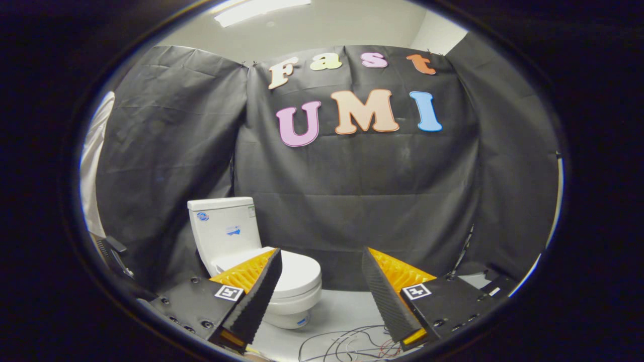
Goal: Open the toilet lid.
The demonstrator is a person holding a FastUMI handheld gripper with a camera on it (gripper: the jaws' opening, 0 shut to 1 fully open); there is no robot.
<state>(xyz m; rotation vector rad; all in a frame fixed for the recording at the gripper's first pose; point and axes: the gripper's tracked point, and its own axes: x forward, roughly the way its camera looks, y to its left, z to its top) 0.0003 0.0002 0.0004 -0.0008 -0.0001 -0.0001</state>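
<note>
While our gripper (321, 254) hangs in the air with its two fingers spread wide and nothing between them, we see the toilet (251, 251) well beyond the fingertips, partly behind the left finger (254, 296). Its lid (297, 274) lies flat and closed over the bowl, showing just past that left finger's tip and apart from it. The tank (224, 231) stands upright behind the lid, against the black cloth wall (352, 201). On the pale floor (342, 306) ahead of us, low between the fingers, a tangle of thin cables (347, 344) lies loose. The right finger (387, 296) points at bare cloth, well away from the toilet.
</note>
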